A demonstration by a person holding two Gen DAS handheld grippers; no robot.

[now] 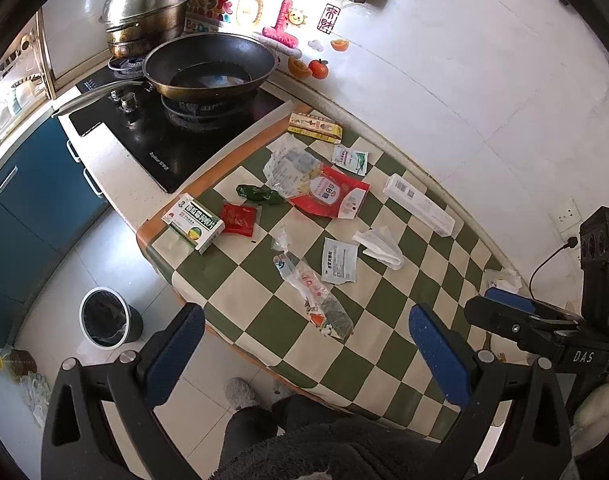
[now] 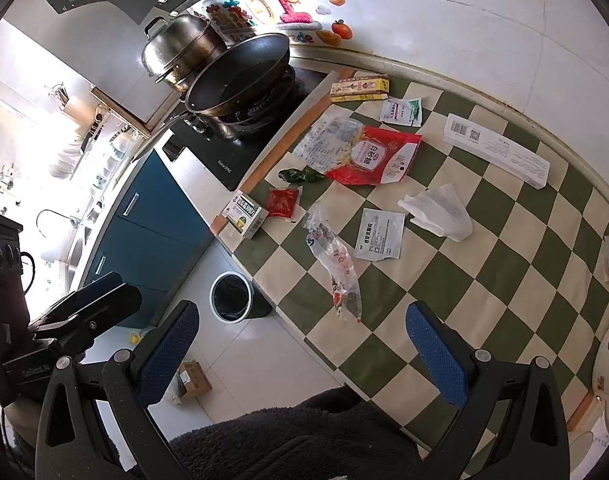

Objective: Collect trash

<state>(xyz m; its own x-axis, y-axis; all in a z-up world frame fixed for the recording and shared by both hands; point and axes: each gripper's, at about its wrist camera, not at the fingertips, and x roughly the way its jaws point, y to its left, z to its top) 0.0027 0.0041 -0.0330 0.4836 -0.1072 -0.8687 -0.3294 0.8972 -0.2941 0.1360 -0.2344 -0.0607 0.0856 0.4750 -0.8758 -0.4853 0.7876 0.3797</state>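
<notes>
Left to right across the green-checked tablecloth (image 1: 264,284) lie a medicine box (image 1: 193,222), a red sachet (image 1: 238,219), a crumpled clear wrapper (image 1: 312,292), a red-and-white bag (image 1: 328,192), a white tissue (image 1: 378,246) and a long white carton (image 1: 418,204); the left gripper (image 1: 304,356) and right gripper (image 2: 302,354) hover with jaws spread wide, holding nothing; the dark-lined bin (image 1: 106,318) stands on the floor beside the table

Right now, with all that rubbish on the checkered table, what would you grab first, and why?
Probably lower the left gripper onto the clear plastic wrapper. Its jaws stand open and empty, that wrapper is the piece nearest them, at the table's near edge, and the bin waits on the floor just to that side.
</notes>
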